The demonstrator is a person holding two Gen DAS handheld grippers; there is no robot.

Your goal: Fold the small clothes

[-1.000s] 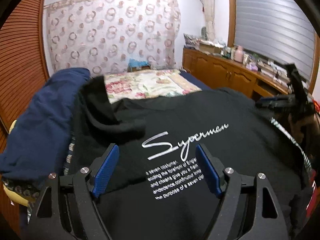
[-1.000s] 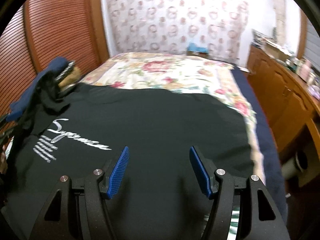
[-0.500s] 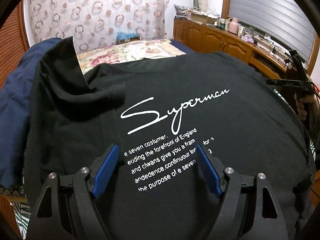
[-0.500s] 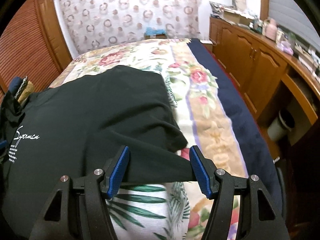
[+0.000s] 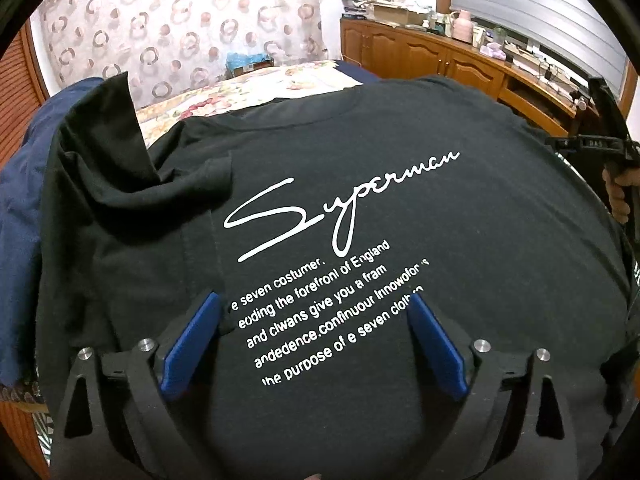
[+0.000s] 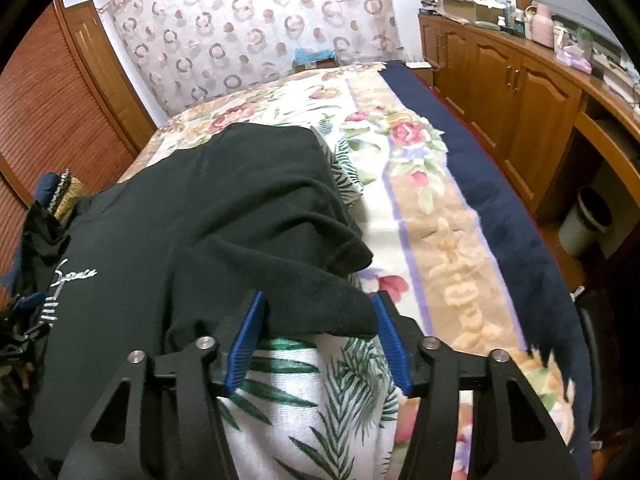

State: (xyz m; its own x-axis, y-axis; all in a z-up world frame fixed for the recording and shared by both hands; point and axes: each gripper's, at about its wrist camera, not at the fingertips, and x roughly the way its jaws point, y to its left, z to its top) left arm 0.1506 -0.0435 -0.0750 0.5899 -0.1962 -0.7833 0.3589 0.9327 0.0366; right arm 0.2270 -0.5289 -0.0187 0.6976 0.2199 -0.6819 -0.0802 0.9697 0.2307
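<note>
A black T-shirt (image 5: 400, 208) with white "Superman" lettering lies spread on the bed. One sleeve (image 5: 120, 140) is flipped over near its left shoulder. My left gripper (image 5: 316, 316) is open just above the printed text, jaws wide apart. In the right wrist view the same shirt (image 6: 208, 232) shows with its right sleeve (image 6: 320, 304) bunched; my right gripper (image 6: 320, 328) is open with the sleeve edge lying between its blue pads (image 6: 244, 344). The right gripper also shows at the right edge of the left wrist view (image 5: 600, 144).
A floral bedspread (image 6: 432, 208) covers the bed, with a palm-leaf cloth (image 6: 312, 400) under the shirt's edge. A navy garment (image 5: 20, 184) lies left of the shirt. Wooden cabinets (image 6: 500, 80) run along the right, with a bin (image 6: 584, 224) on the floor.
My left gripper has moved in lower over the shirt's print. My right gripper swung to the shirt's right side and now has the sleeve edge between its open jaws.
</note>
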